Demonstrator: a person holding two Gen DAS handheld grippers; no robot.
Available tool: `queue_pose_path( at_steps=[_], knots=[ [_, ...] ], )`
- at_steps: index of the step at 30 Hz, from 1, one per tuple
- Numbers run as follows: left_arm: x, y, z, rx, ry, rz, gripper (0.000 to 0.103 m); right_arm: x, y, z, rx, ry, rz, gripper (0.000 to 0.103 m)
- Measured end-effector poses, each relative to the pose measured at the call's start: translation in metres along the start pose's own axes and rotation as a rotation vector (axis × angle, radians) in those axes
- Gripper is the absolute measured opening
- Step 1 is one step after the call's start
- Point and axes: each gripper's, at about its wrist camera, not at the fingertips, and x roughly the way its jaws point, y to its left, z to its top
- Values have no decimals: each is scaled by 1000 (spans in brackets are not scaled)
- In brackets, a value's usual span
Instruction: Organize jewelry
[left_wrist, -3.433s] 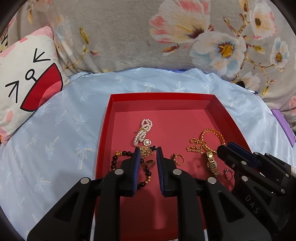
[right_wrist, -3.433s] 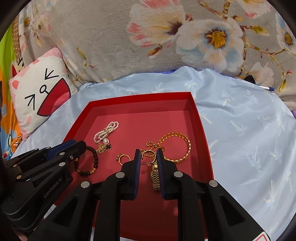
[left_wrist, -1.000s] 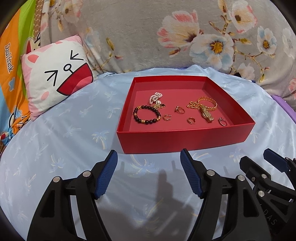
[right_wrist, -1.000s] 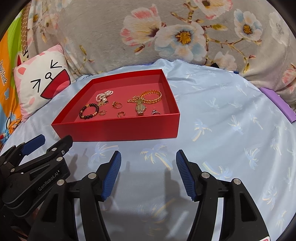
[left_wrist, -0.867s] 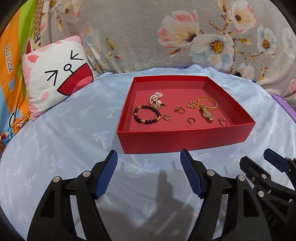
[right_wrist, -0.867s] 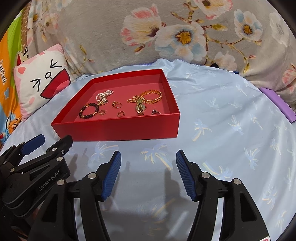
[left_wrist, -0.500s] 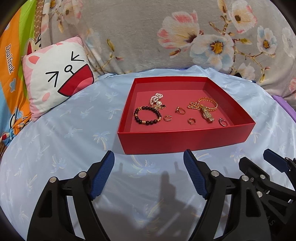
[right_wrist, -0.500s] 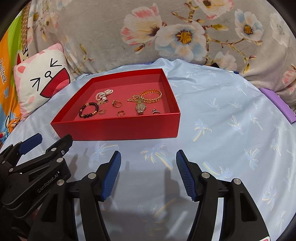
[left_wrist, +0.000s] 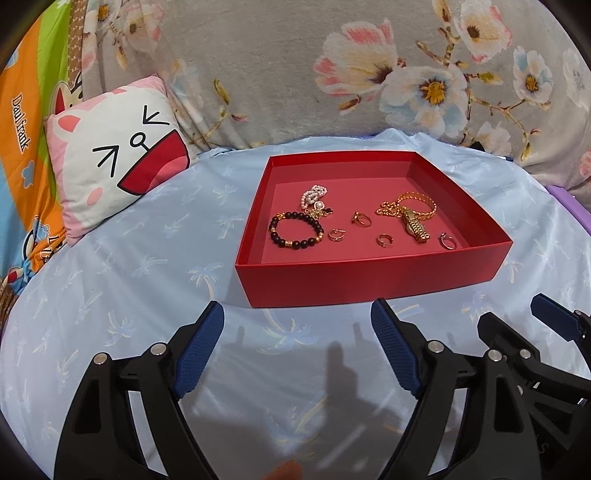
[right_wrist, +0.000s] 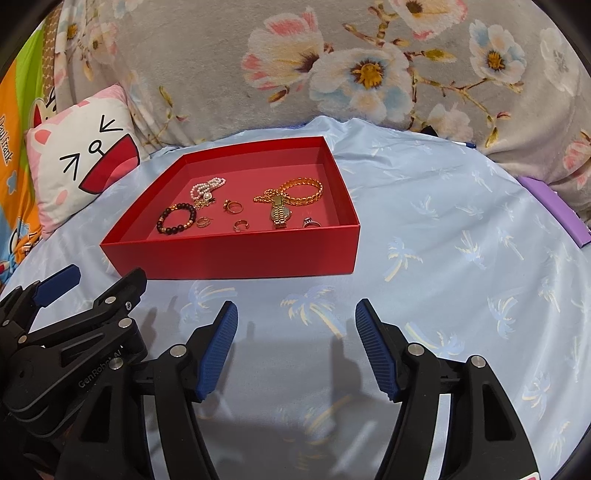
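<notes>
Cat pillow (left_wrist: 110, 162) far left on blue sheet (left_wrist: 129, 288). Left gripper (left_wrist: 295, 354) jaws opening, nothing between them, hovering short of red tray (left_wrist: 369, 280). Tray holds bead bracelet (left_wrist: 295, 230), pearl piece (left_wrist: 314, 194), rings, gold watch (left_wrist: 413, 227). Right gripper (right_wrist: 295, 347) jaws opening too, empty, beside it.

Home bedroom: bed with blue palm-print sheet (left_wrist: 147, 280), floral blanket (left_wrist: 295, 74), cartoon cat-face cushion (left_wrist: 118, 155).
</notes>
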Motion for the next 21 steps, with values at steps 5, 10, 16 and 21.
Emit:
queue_pose_path(
  at_steps=[5, 10, 16, 21],
  knots=[
    [2, -3, 0, 11, 17, 16, 79, 0, 0, 0, -2, 2, -1, 65],
    [4, -4, 0, 10, 24, 17, 79, 0, 1, 0, -3, 1, -1, 65],
    [4, -2, -1, 7, 27, 23, 80, 0, 1, 1, 2, 3, -6, 69],
    [4, -2, -1, 3, 38, 22, 80, 1, -2, 1, 11, 13, -18, 73]
  ],
)
